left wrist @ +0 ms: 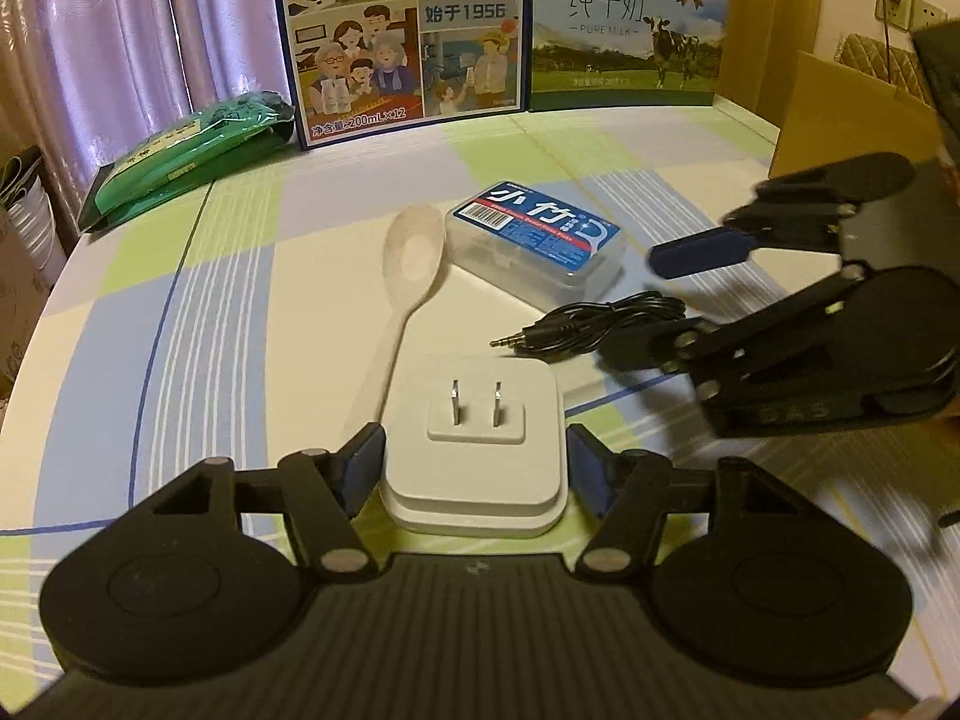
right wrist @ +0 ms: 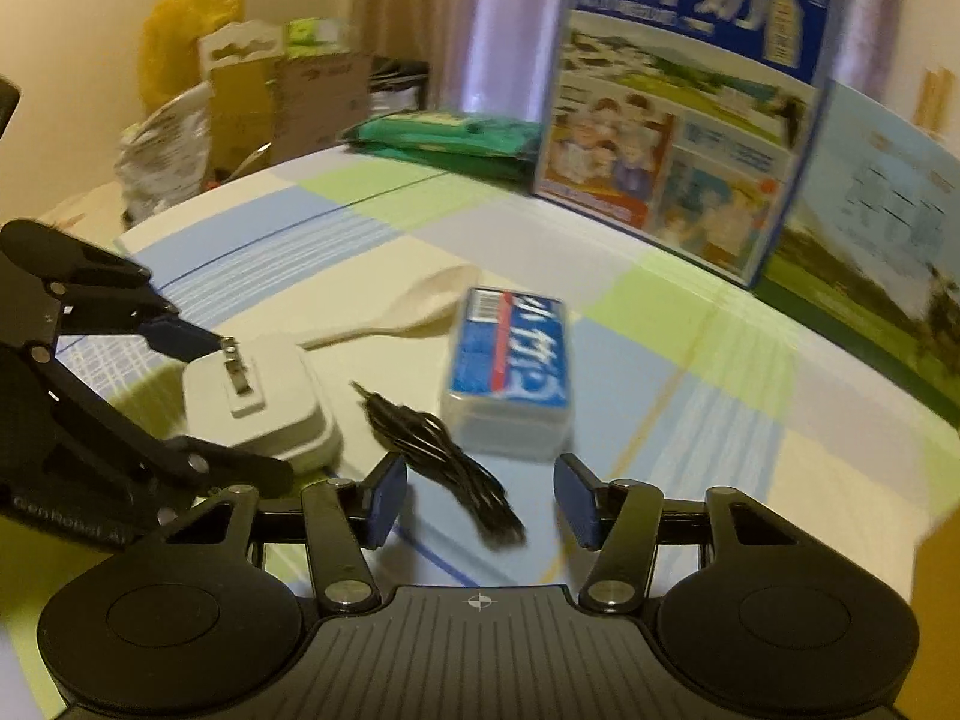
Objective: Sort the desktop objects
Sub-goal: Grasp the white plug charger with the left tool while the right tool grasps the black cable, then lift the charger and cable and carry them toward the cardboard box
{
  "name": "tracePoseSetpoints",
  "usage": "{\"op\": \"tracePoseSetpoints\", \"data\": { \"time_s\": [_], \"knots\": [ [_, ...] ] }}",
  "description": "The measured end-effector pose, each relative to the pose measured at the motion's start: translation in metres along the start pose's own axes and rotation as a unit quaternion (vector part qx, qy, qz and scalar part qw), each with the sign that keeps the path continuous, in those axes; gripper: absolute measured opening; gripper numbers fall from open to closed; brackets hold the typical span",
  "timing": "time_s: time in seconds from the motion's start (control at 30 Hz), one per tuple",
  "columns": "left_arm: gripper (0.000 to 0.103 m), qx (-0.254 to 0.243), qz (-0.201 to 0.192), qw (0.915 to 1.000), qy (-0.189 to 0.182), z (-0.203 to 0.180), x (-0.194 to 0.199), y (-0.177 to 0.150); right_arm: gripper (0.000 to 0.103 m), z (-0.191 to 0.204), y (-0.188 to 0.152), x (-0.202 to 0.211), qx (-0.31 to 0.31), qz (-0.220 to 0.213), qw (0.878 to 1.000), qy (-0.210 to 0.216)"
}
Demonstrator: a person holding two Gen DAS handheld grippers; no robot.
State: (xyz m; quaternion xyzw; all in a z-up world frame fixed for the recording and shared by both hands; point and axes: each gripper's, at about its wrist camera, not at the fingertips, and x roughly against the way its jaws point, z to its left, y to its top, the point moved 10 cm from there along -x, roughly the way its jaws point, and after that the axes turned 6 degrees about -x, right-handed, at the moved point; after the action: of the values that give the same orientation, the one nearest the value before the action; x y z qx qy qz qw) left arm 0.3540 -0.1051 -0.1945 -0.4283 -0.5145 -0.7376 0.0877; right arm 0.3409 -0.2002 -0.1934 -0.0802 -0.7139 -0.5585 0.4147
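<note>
Between my left claw's (left wrist: pixel 474 462) blue pads sits the white plug (left wrist: pixel 474 450), prongs up on the table (left wrist: pixel 180 330); the pads flank its sides, and I can't tell if they press yet. My right claw (right wrist: pixel 480 501) is spread over the black cable (right wrist: pixel 444 462), touching nothing. The plug's rounded, stepped edges could squirt forward if I pinch high, knocking the spoon (left wrist: pixel 408 276) just beside it. The loose coil may snag the floss box (right wrist: pixel 510 378) or trail when lifted.

Both low, close wrist views face the milk cartons (left wrist: pixel 408 36), sharing charger (left wrist: pixel 474 450), cable (right wrist: pixel 444 462) and spoon (left wrist: pixel 408 276).
</note>
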Motion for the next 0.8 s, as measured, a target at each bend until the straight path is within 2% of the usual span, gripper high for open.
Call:
{"op": "tracePoseSetpoints", "data": {
  "time_s": [0.03,0.17,0.2,0.37,0.6,0.7,0.8],
  "knots": [
    [0.061,0.0,0.0,1.0,-0.001,0.0,0.0,0.0,0.049,0.001,-0.001,-0.003,0.0,0.01,1.0,0.005],
    [0.061,0.001,0.0,1.0,-0.004,0.0,0.002,-0.002,0.013,0.005,-0.005,-0.001,-0.027,0.03,0.999,0.014],
    [0.061,0.002,0.001,1.0,-0.005,0.0,0.003,-0.003,0.01,0.006,-0.008,0.001,-0.036,0.035,0.999,0.01],
    [0.06,0.008,0.011,0.9997,-0.019,-0.011,0.013,-0.01,0.01,0.009,-0.029,0.026,-0.113,0.051,0.992,0.008],
    [0.06,0.0,0.017,0.9989,-0.043,-0.056,0.045,-0.019,0.009,0.005,-0.082,0.092,-0.243,0.064,0.967,-0.035],
    [0.06,-0.011,0.01,0.9983,-0.056,-0.086,0.066,-0.027,0.009,0.007,-0.1,0.12,-0.262,0.061,0.962,-0.054],
    [0.06,-0.007,0.008,0.9982,-0.059,-0.106,0.082,-0.039,0.009,0.015,-0.114,0.14,-0.281,0.056,0.957,-0.053]
  ]
}}
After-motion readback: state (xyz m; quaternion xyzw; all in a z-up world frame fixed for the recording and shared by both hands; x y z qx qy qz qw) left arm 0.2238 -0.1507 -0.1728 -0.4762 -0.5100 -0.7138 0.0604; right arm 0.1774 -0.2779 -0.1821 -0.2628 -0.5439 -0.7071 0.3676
